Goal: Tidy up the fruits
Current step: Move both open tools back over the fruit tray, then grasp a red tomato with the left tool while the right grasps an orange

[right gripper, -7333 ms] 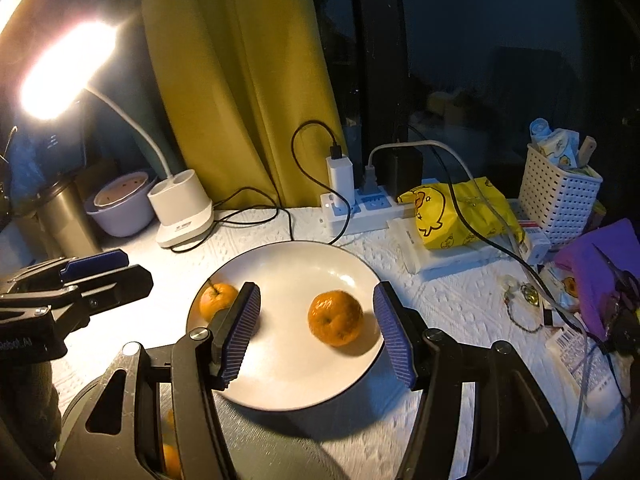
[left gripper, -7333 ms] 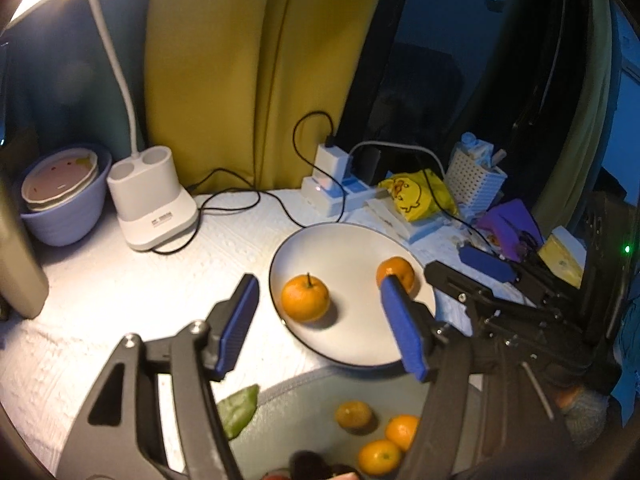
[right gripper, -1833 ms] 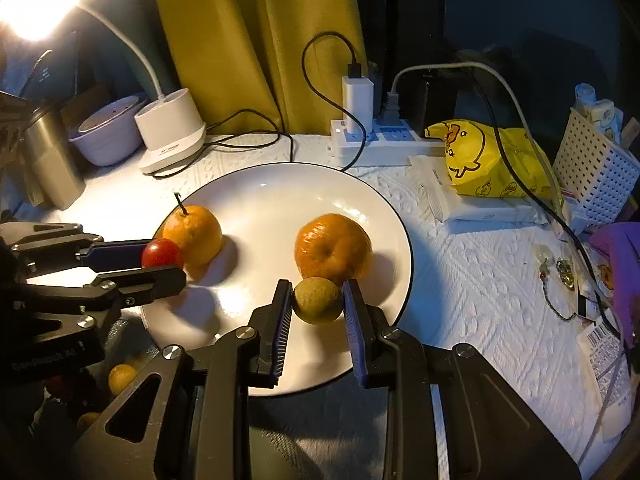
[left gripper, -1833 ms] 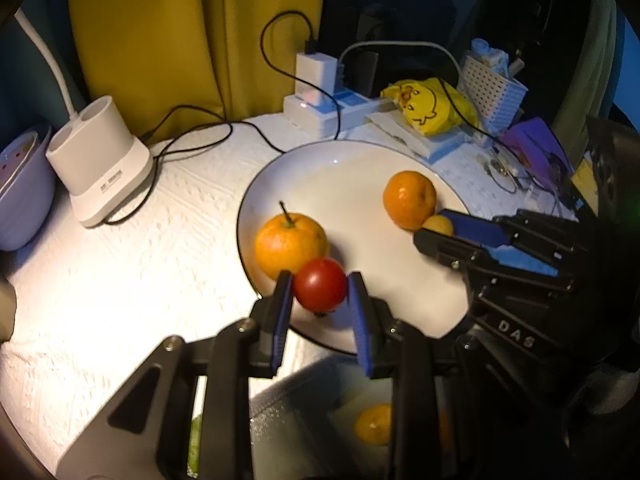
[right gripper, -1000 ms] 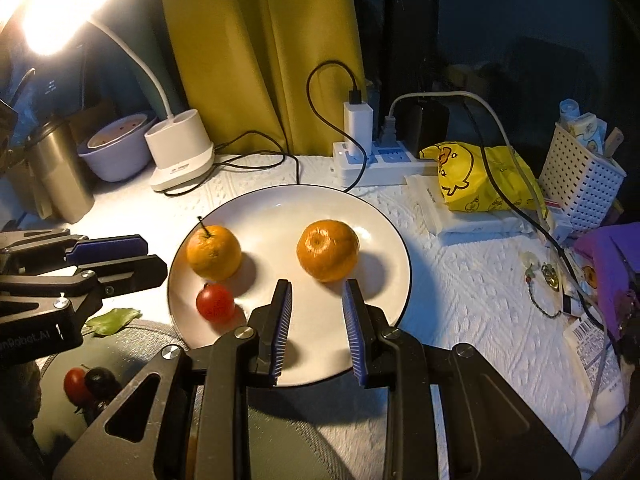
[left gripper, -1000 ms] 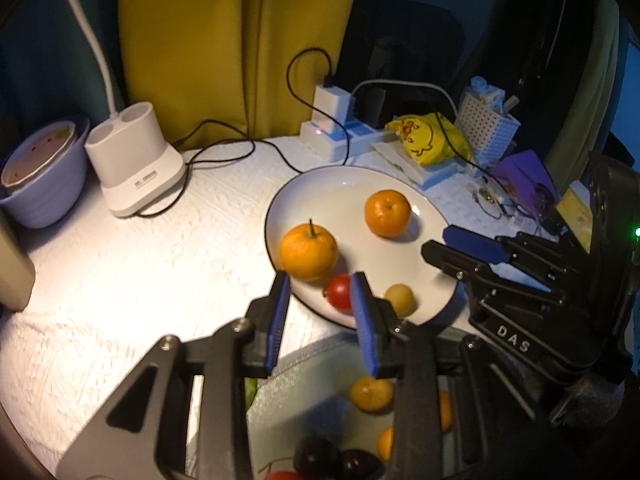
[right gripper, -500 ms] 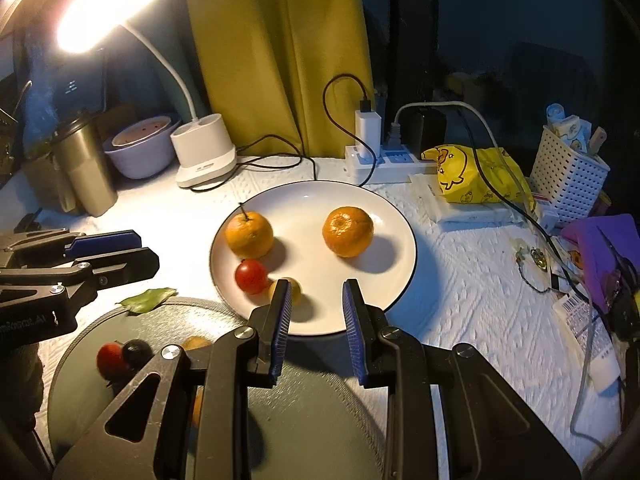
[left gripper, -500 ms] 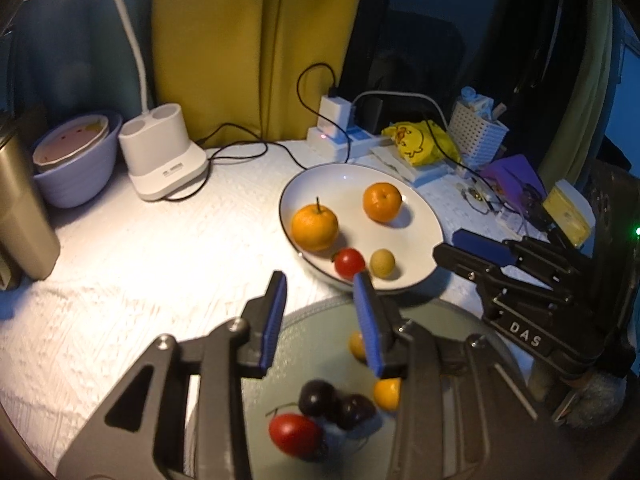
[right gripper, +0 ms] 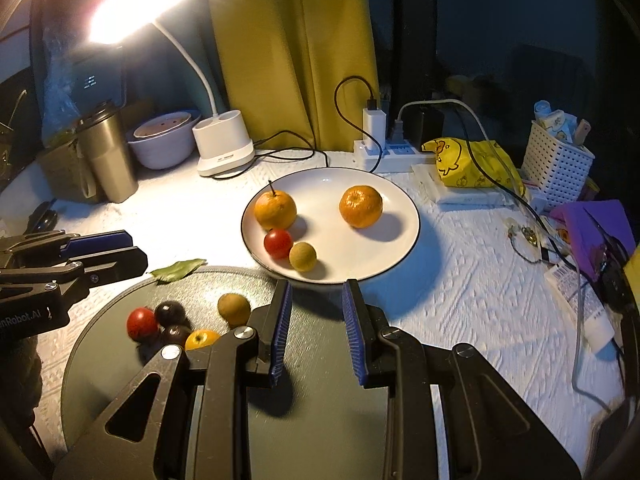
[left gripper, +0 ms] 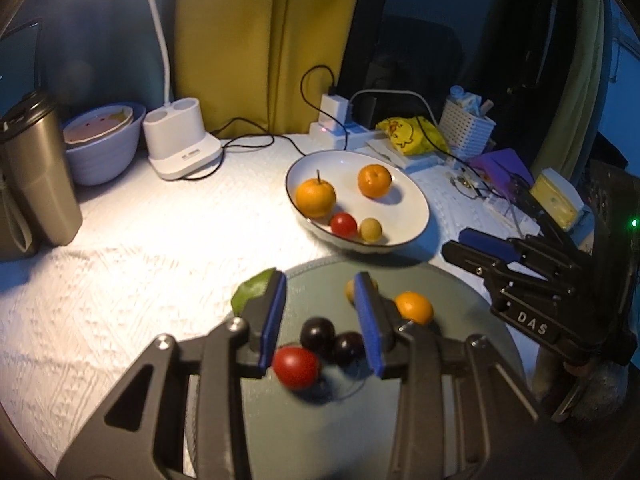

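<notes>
A white plate (right gripper: 396, 204) holds two oranges (right gripper: 275, 210) (right gripper: 360, 206), a red tomato (right gripper: 278, 243) and a small yellow-green fruit (right gripper: 303, 256). It also shows in the left wrist view (left gripper: 412, 196). A dark round tray (right gripper: 320, 408) in front holds a red tomato (right gripper: 141, 323), two dark fruits (right gripper: 170, 312), a brownish fruit (right gripper: 233, 308) and a small orange (right gripper: 201, 338). My left gripper (left gripper: 320, 316) is open and empty above the tray's fruits (left gripper: 296, 366). My right gripper (right gripper: 316, 330) is open and empty over the tray.
A lit desk lamp (right gripper: 224, 152), a metal tumbler (right gripper: 108, 156) and a bowl (right gripper: 164, 144) stand at the back left. A power strip (right gripper: 384, 152), a yellow bag (right gripper: 472, 164), a white basket (right gripper: 558, 164) and cables lie to the right. A green leaf (right gripper: 178, 270) lies by the tray.
Both grippers have released their fruits onto the plate, the tomato and the small yellow-green fruit. Both have pulled back and up over the dark tray, jaws a little wider.
</notes>
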`<action>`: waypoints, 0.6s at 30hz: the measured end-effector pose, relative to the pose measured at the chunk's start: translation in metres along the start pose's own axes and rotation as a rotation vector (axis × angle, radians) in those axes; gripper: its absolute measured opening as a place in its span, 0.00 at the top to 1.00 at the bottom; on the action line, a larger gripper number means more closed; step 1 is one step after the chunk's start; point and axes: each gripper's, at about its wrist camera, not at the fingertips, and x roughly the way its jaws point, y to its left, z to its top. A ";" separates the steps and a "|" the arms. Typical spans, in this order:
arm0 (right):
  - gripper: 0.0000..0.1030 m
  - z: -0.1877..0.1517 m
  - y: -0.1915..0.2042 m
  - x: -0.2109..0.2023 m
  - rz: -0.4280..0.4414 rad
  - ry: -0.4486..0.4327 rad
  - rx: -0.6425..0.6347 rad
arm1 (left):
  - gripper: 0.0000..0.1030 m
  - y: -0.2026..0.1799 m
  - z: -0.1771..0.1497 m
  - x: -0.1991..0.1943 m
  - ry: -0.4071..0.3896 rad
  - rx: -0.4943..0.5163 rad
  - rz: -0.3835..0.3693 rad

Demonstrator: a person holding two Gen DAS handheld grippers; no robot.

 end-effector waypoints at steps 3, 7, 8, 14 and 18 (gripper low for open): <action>0.73 -0.005 0.003 -0.007 0.003 -0.001 -0.001 | 0.64 0.001 -0.007 -0.005 -0.003 -0.003 0.003; 0.73 -0.009 0.008 -0.012 0.009 -0.002 -0.005 | 0.64 0.003 -0.015 -0.009 0.000 -0.008 0.008; 0.73 -0.010 0.009 -0.014 0.011 -0.002 -0.006 | 0.64 0.003 -0.017 -0.009 0.001 -0.008 0.009; 0.73 -0.019 0.012 -0.017 0.017 0.005 -0.008 | 0.64 0.006 -0.033 -0.009 0.018 -0.019 0.018; 0.73 -0.025 0.014 -0.016 0.024 0.014 -0.008 | 0.64 0.008 -0.041 -0.007 0.030 -0.025 0.024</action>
